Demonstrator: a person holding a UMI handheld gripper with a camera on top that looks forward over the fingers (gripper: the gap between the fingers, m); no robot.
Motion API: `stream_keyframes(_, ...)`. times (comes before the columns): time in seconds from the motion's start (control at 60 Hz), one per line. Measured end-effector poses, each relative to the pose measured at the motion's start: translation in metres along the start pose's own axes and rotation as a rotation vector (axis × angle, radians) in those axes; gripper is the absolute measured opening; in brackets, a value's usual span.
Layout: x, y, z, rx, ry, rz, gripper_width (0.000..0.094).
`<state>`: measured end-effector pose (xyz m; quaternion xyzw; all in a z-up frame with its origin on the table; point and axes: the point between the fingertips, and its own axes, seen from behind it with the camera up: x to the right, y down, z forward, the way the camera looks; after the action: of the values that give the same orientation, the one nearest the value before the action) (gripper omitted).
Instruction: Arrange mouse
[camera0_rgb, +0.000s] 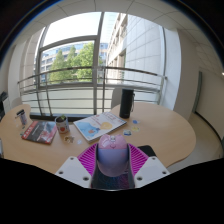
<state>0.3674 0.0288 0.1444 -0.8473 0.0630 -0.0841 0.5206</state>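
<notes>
Round wooden table fills mid-frame, and the gripper reaches in level from bottom center, its pink pads clamping the mouse snugly between them.

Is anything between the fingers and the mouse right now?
No. The mouse already sits between the gripper fingers, pink pads at either side, nothing visible intervening. I cannot tell whether the pads press on it.

No legible text — labels too small
</notes>
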Motion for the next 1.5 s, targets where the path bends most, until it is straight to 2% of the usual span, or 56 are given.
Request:
stream_keyframes(0.133,0.046,0.084,0.064,-0.159,-0.016,-0.019,0.0416)
stream_keyframes(0.217,0.061,0.114,0.08,-0.209,-0.026,0.009,0.0425)
stream_keyframes(0.317,0.068,0.132,0.091,-0.248,-0.028,0.045,0.0537)
stream_keyframes(0.383,0.067,0.129,0.09,-0.238,-0.049,0.055,0.0577)
stream_keyframes(0.417,0.067,0.128,0.086,-0.24,-0.053,0.059,0.0661)
stream_keyframes(0.467,0.064,0.123,0.078,-0.238,-0.066,0.059,0.0864)
stream_keyframes(0.517,0.064,0.118,0.068,-0.233,-0.068,0.049,0.0828)
stream_keyframes(0.583,0.066,0.104,0.047,-0.213,-0.059,0.024,0.0856)
stream_keyframes(0.883,0.063,0.044,-0.113,-0.111,-0.024,-0.02,0.0851)
stream_keyframes(1.117,0.059,0.04,-0.217,-0.079,-0.009,-0.024,0.0846)
stream_keyframes(1.333,0.056,0.05,-0.267,-0.068,-0.014,-0.032,0.0845)
stream_keyframes(1.5,0.054,0.048,-0.277,-0.055,-0.007,-0.044,0.0846)
